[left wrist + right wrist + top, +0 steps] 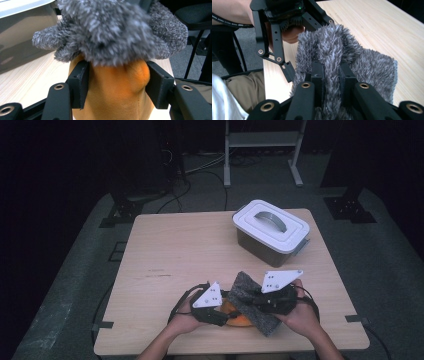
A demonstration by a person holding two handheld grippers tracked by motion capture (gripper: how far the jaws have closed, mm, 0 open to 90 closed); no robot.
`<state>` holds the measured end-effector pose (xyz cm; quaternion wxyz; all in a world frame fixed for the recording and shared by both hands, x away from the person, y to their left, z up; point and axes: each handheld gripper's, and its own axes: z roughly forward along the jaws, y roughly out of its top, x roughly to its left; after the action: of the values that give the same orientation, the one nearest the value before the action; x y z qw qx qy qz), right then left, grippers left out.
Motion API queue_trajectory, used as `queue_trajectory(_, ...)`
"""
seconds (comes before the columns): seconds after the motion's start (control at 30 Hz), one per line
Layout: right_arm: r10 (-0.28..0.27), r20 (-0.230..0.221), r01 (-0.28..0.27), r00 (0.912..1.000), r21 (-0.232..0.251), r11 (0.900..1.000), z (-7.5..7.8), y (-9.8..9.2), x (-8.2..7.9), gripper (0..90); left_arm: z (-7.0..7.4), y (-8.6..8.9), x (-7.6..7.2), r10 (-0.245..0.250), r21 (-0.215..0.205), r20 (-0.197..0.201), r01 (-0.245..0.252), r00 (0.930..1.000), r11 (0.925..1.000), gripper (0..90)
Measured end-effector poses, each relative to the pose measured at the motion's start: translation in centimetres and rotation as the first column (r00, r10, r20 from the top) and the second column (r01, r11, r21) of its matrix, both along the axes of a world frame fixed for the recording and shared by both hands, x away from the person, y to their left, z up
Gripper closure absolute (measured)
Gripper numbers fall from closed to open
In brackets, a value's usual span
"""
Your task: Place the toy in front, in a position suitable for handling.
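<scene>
A: What is being handled, and where is it?

B: A soft orange plush toy sits at the near edge of the wooden table, right in front of the person. A fuzzy grey sock covers its top, like a cap pulled partway on.

A: What holds them?

B: Two hand-held grippers, one in each hand. The left gripper has its two black jaws pressed against the toy's sides, squeezing the orange plush between them. The right gripper has its jaws pinched tight on a fold of the grey sock. In the high view the two grippers sit close together, the left gripper just beside the right gripper, with the sock lying between and under them and a sliver of the orange toy showing beneath.

A: Anything around them or in the way?

B: One lidded storage box stands on the far right part of the table, well apart from the hands. Its lid is white with a grey handle. The sock hides most of the toy from above. Past the table, on the dark floor, stands a pale metal frame with cables beside it.

A: Counts?

B: One toy, one sock, one box, two grippers.
</scene>
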<state>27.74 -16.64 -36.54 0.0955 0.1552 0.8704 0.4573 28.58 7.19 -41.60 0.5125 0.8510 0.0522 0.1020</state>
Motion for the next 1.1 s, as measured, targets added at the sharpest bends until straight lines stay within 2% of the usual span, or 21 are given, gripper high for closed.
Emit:
queue_trajectory(0.1,-0.023,-0.026,0.024,0.9994,0.029,0.999,-0.4,-1.1,0.6,77.0,0.0,0.2,0.1,-0.002,0.005,0.002,0.002,1.0000,1.0000,42.2)
queue_trajectory(0.2,-0.054,-0.047,0.056,0.9974,0.036,0.998,-0.9,-2.2,1.2,76.9,-0.1,0.5,0.3,-0.003,0.006,-0.002,0.003,1.0000,1.0000,41.9)
queue_trajectory(0.3,-0.073,-0.095,0.078,0.9929,0.053,0.996,-1.6,-3.3,1.8,76.8,-0.2,0.9,0.6,0.000,0.008,-0.011,0.000,0.9999,1.0000,41.5)
queue_trajectory(0.37,-0.068,-0.135,0.078,0.9885,0.074,0.994,-2.3,-3.9,2.3,76.6,-0.3,1.1,0.7,-0.001,0.006,-0.025,0.001,0.9997,1.0000,41.5)
queue_trajectory(0.43,-0.071,-0.157,0.085,0.9850,0.086,0.993,-2.7,-4.2,2.5,76.6,-0.3,1.3,0.9,0.000,0.013,-0.029,0.001,0.9996,0.9999,41.5)
queue_trajectory(0.63,-0.092,-0.189,0.110,0.9777,0.087,0.990,-3.5,-5.0,2.9,76.5,-0.5,2.2,1.5,0.016,0.010,-0.065,-0.015,0.9977,0.9998,40.7)
queue_trajectory(0.8,-0.092,-0.190,0.112,0.9775,0.093,0.989,-3.7,-4.7,2.8,76.4,-0.6,2.6,1.8,0.033,0.019,-0.087,-0.031,0.9956,0.9993,37.6)
queue_trajectory(0.9,-0.098,-0.170,0.114,0.9805,0.088,0.990,-3.6,-4.2,2.6,76.4,-0.3,2.4,1.8,0.044,0.009,-0.108,-0.043,0.9932,0.9990,26.2)
queue_trajectory(0.97,-0.081,-0.163,0.098,0.9833,0.100,0.990,-3.4,-3.7,2.4,76.2,-0.1,2.0,1.8,0.039,-0.012,-0.111,-0.041,0.9930,0.9991,20.0)
queue_trajectory(1.03,-0.068,-0.149,0.084,0.9866,0.105,0.991,-3.2,-3.0,2.2,75.9,0.0,1.5,1.5,0.043,-0.001,-0.087,-0.043,0.9953,0.9991,20.1)
queue_trajectory(1.1,-0.065,-0.135,0.078,0.9887,0.097,0.992,-3.1,-2.7,2.1,75.9,-0.2,1.6,1.4,0.042,0.019,-0.060,-0.041,0.9973,0.9990,29.3)
